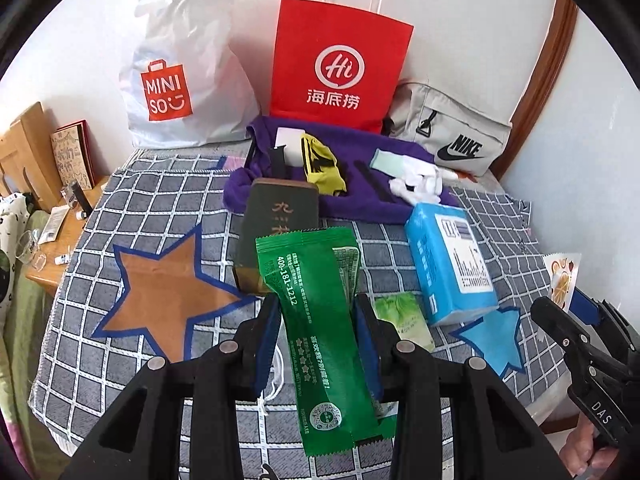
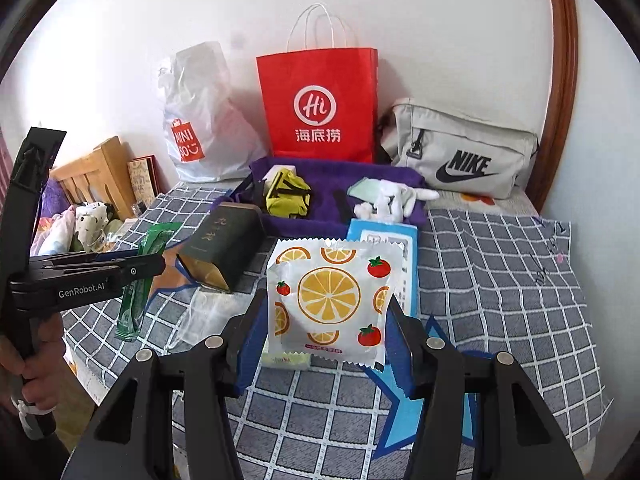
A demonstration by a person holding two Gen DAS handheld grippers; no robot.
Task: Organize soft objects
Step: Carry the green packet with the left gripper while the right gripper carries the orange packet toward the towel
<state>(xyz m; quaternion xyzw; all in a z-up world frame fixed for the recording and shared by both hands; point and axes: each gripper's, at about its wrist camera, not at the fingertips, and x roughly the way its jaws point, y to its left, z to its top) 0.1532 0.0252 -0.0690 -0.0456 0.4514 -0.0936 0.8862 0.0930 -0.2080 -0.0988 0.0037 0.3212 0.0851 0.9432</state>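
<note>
The scene is carried by a surface covered with a grey checked cloth bearing star patches [image 1: 160, 304], whose nature beneath the cloth cannot be told. At its far edge, against the white wall, a white plastic Miniso bag [image 1: 180, 76], a red paper bag with white handles [image 1: 340, 60] and a grey Nike pouch [image 1: 452, 132] are lined up. Just in front of them a purple towel [image 1: 360, 200] is spread, on which a yellow-and-black fabric piece [image 1: 322, 166] and a small white plush toy [image 1: 418, 184] are lying. Nearer the cameras, a dark green box with gold lettering [image 1: 276, 220] is laid beside a blue tissue pack [image 1: 450, 260], and a small pale green packet [image 1: 404, 316] is seen on the cloth next to the tissue pack.

The left gripper [image 1: 316, 344] is held above the cloth with a long green foil sachet [image 1: 316, 320] between its fingers [image 1: 266, 344]; the blue pads are closed narrowly against both sides of the sachet, which stands lengthwise out of the gap. The right gripper [image 2: 328, 340] is held above the blue star patch, and a white square sachet printed with orange slices and tomatoes [image 2: 332, 300] is pinched between its fingers [image 2: 400, 352], which are set wider apart, touching the sachet's left and right edges. Both sachets are kept clear of the cloth.
</note>
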